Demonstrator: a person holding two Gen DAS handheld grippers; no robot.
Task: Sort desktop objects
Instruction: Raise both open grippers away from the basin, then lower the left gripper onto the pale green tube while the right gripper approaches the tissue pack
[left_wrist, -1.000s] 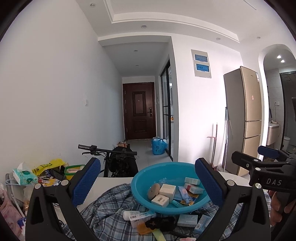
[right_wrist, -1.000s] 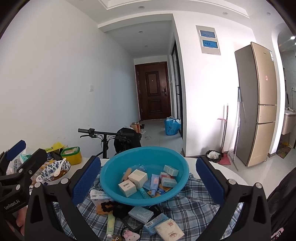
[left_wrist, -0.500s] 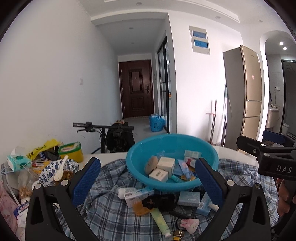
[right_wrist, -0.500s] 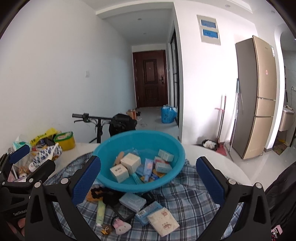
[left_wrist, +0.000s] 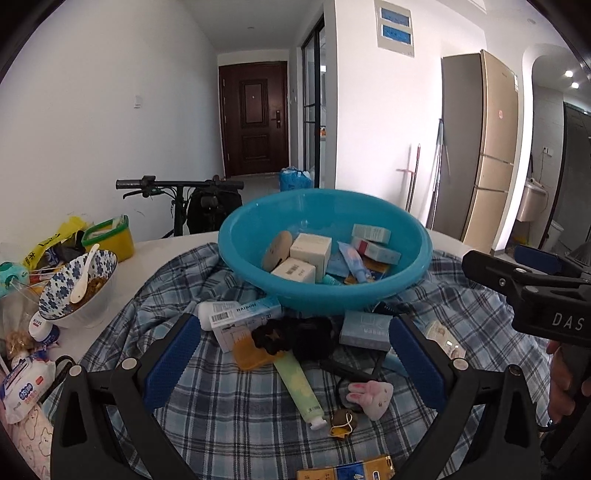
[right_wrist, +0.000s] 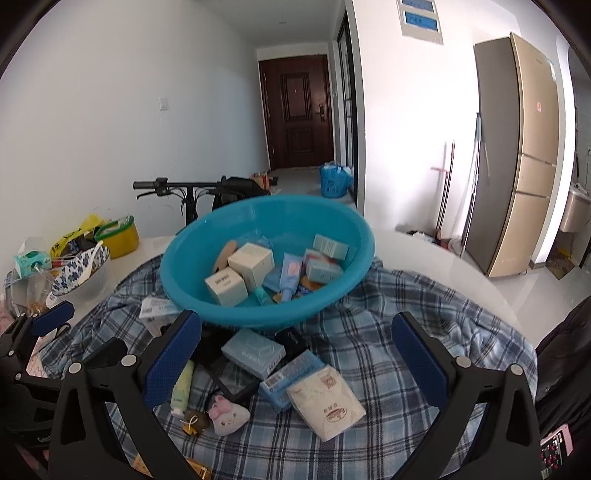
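A blue plastic basin (left_wrist: 413, 273) (right_wrist: 184, 288) stands on a blue plaid cloth (left_wrist: 221, 413) (right_wrist: 406, 369) and holds several small boxes and tubes. In front of it lie loose items: a green tube (left_wrist: 299, 387), a pink bunny toy (left_wrist: 371, 397) (right_wrist: 227, 413), a pale blue box (left_wrist: 365, 330) (right_wrist: 253, 350), a white packet (right_wrist: 327, 406), a black hair tie (left_wrist: 273, 338). My left gripper (left_wrist: 295, 362) is open and empty above these items. My right gripper (right_wrist: 295, 354) is open and empty, also above them.
A blue-patterned bowl with a white spoon (left_wrist: 79, 288) (right_wrist: 79, 273), a yellow tub with a green lid (left_wrist: 109, 238), tissue packs and snack bags crowd the table's left side. A bicycle (left_wrist: 177, 192) stands behind the white round table (right_wrist: 443, 266). A fridge (right_wrist: 517, 162) stands at the right.
Both grippers have tilted down and come nearer the table, so the loose items in front of the basin now show between the fingers. Both stay open.
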